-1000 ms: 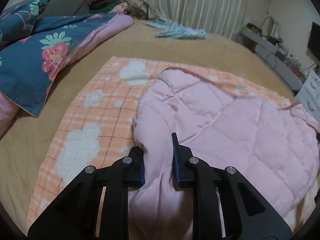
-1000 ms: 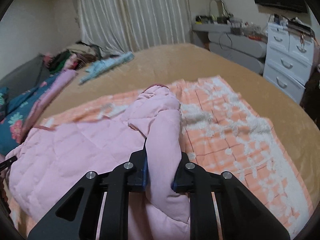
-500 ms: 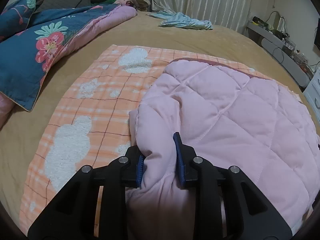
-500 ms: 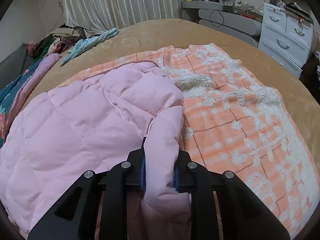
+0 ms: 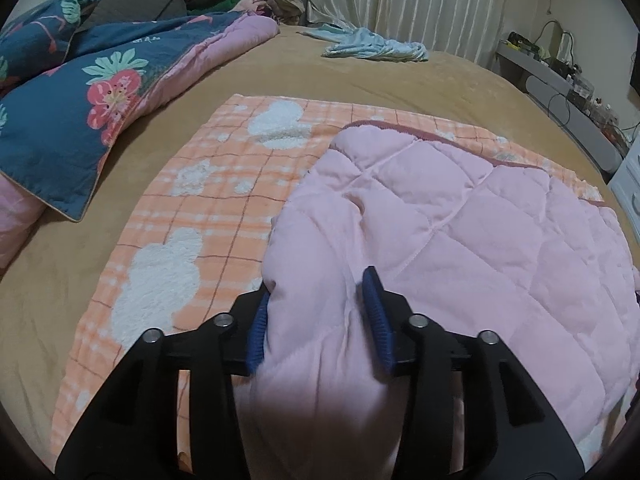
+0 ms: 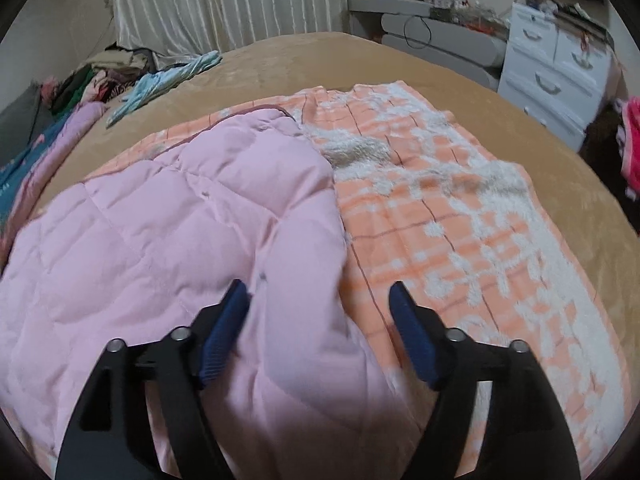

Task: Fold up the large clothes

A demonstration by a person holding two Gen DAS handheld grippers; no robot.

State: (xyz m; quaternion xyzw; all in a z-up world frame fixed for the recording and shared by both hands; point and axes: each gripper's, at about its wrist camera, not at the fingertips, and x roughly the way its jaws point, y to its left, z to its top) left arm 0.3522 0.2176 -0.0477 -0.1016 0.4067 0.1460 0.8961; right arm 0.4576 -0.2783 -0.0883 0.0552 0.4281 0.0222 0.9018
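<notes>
A pink quilted jacket [image 5: 460, 232] lies spread on an orange checked blanket [image 5: 208, 200] on the bed; it also shows in the right wrist view [image 6: 160, 232]. My left gripper [image 5: 318, 292] has its jaws partly apart around the jacket's left edge, the fabric still bulging between the pads. My right gripper [image 6: 318, 292] is open wide over the jacket's right edge, with the fabric lying loose between the jaws on the blanket [image 6: 460, 220].
A blue floral quilt [image 5: 80, 100] lies at the left of the tan bed [image 5: 280, 68]. A light blue garment [image 5: 372, 46] and a clothes pile [image 6: 100, 76] lie at the far side. White drawers [image 6: 560, 68] stand to the right.
Both grippers lowered the jacket's near edge onto the blanket. The right gripper has opened and let the fabric go; the left gripper's jaws have widened.
</notes>
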